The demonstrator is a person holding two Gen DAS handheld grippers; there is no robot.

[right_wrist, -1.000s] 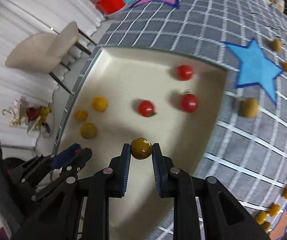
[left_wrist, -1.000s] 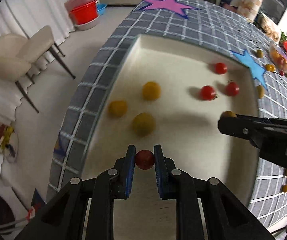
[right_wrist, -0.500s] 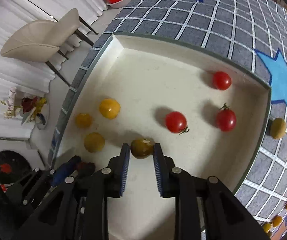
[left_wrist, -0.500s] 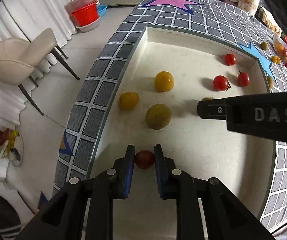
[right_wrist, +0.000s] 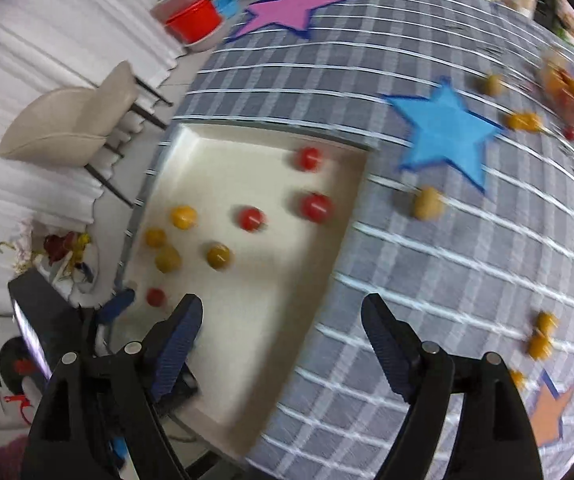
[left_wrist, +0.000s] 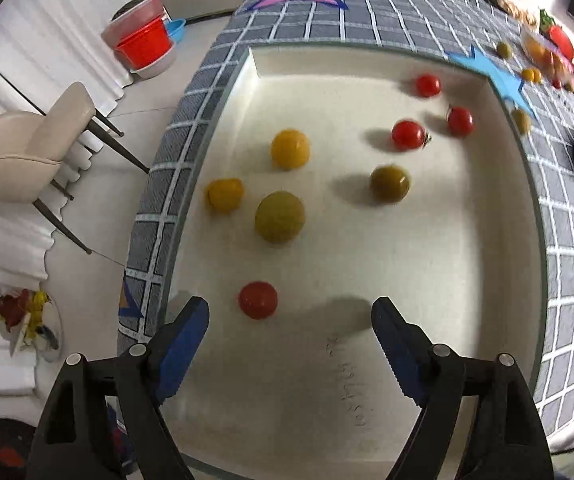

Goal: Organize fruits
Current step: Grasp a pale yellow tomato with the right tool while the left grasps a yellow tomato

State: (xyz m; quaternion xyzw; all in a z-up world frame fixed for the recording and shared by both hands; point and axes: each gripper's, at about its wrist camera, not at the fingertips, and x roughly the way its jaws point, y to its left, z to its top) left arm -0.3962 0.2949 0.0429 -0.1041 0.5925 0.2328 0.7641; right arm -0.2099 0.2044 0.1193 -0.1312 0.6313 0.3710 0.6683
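While both grippers have just been opening, the left gripper (left_wrist: pixel 289 322) and right gripper (right_wrist: pixel 281 320) gape wide, holding nothing. Eight fruits lie in the cream tray (left_wrist: pixel 439 360), including a red tomato (left_wrist: pixel 257 299) near the left jaws and an olive fruit (left_wrist: pixel 389 183). Loose fruits (right_wrist: pixel 428 204) on the checked cloth (right_wrist: pixel 427 280) are still left to collect.

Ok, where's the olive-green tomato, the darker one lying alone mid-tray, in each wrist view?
Left wrist: olive-green tomato right of centre in the tray, below the red ones.
Right wrist: left of centre, beside the yellow trio.
Shared landmark: blue star off the tray's far right corner.
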